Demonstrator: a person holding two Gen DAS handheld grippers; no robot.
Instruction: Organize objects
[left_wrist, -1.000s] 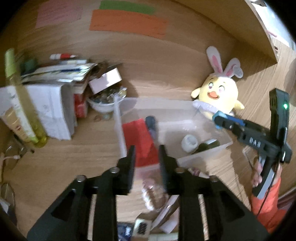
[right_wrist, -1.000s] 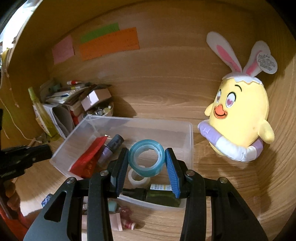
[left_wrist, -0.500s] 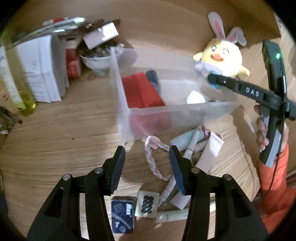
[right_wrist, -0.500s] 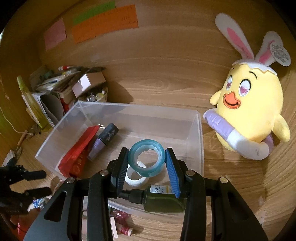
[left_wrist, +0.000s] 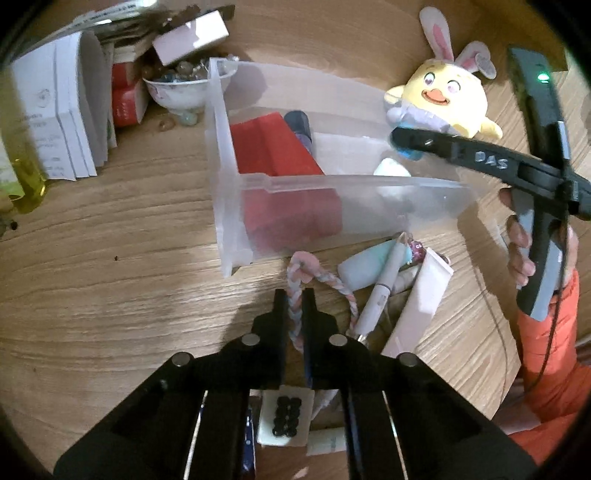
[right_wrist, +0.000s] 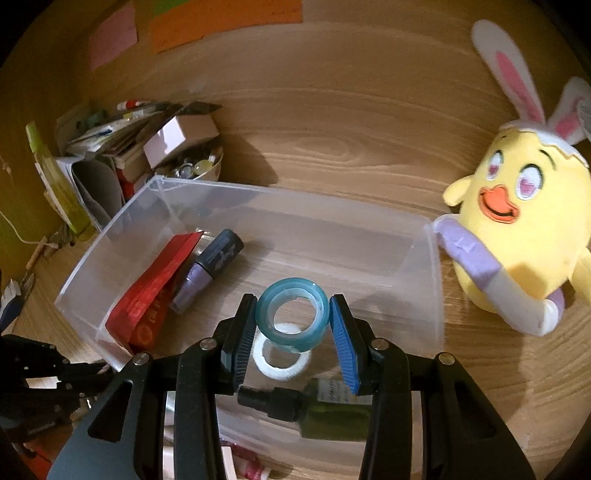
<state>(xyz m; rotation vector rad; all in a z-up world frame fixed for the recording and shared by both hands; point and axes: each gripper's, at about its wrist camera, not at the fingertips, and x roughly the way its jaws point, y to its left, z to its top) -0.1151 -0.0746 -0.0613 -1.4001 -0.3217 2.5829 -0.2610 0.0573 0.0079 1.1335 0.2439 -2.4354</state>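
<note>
My left gripper (left_wrist: 294, 295) is shut on a pink, blue and white braided cord (left_wrist: 325, 275) that lies on the wooden table just in front of a clear plastic bin (left_wrist: 221, 155). My right gripper (right_wrist: 293, 321) is shut on a blue tape roll (right_wrist: 291, 314) and holds it upright above the bin (right_wrist: 432, 295), over a white tape roll (right_wrist: 282, 356). A red packet (right_wrist: 155, 295), a purple tube (right_wrist: 210, 269) and a dark green bottle (right_wrist: 325, 410) also lie in the bin. The right gripper (left_wrist: 404, 142) shows over the bin's right end in the left wrist view.
Loose tubes (left_wrist: 421, 299), a pen (left_wrist: 380, 291) and a card with black dots (left_wrist: 284, 415) lie in front of the bin. A yellow plush chick (right_wrist: 517, 229) stands at its right end, a bowl of marbles (left_wrist: 181, 83) and stacked papers (left_wrist: 66, 122) at its left. An orange sleeve (left_wrist: 546, 354) is at right.
The left gripper sank toward the table, spread its jaws around the braided cord and closed on it. The right gripper carried the blue tape roll lower and further over the bin.
</note>
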